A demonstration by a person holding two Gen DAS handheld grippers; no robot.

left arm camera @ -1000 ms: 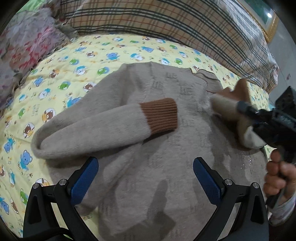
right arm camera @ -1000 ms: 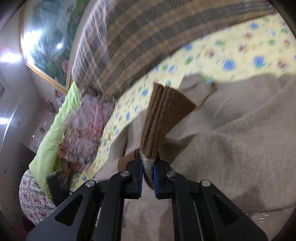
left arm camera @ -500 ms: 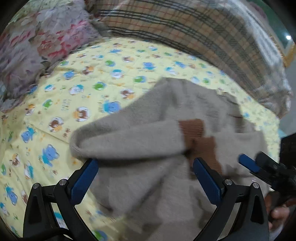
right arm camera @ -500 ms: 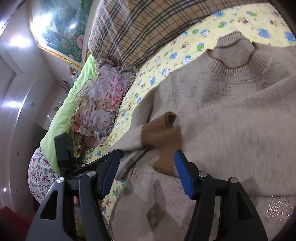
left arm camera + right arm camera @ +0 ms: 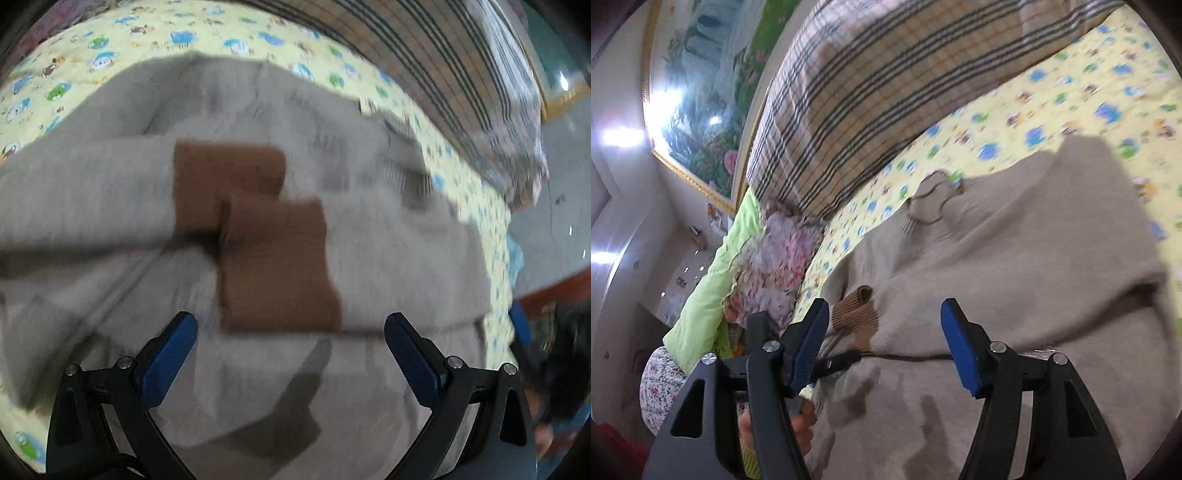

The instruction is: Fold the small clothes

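A second ago the right tool [image 5: 884, 341] was clamped on the brown cuff of one sleeve, held up off the sweater. Its jaws have just been opening and now stand wide with nothing between them. That cuff [image 5: 277, 264] now lies flat on the sweater's chest, overlapping the other brown cuff [image 5: 229, 177], which was already folded across. Left view has closed in on the garment; picture blurred.

No containers in sight.

Left tool [image 5: 290, 328]: jaws wide apart, empty, hovering over the grey-beige sweater [image 5: 388, 258], both cuffs just ahead of its tips. Right tool hangs above the sweater's lower part, collar [image 5: 932, 201] farther ahead, cuffs [image 5: 855, 314] ahead by its left finger. Sweater lies spread on the yellow cartoon-print bed cover [image 5: 1052, 107]; plaid pillow [image 5: 886, 85] beyond it.
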